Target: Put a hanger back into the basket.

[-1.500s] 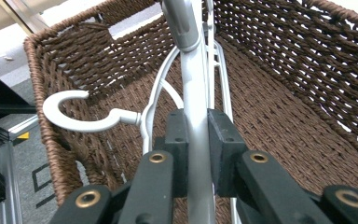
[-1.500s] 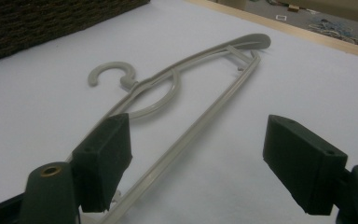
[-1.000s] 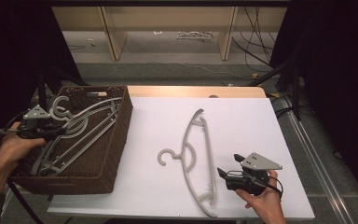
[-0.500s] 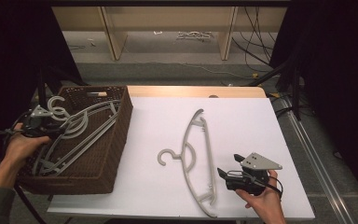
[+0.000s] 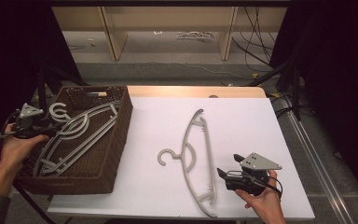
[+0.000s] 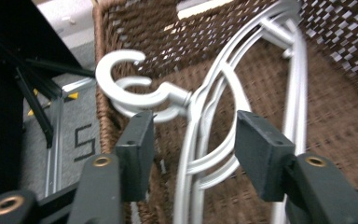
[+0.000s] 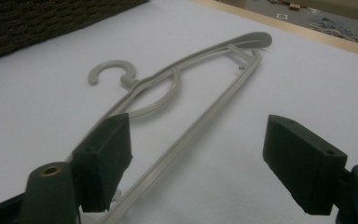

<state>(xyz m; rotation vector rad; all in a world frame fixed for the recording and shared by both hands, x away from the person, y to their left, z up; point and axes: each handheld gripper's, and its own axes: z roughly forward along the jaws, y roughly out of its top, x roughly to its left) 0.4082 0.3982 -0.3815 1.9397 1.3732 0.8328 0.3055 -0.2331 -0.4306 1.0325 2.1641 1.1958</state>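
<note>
Open tongs (image 7: 198, 163), grey hanger (image 7: 177, 93), white table (image 7: 307, 84)

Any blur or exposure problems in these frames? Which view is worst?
Left gripper view is worst: basket weave and hangers smeared by motion blur, jaws sharp. Right gripper view: hanger soft at its far end, white table bright. High view: sharp on the table, surroundings underexposed to black.
</note>
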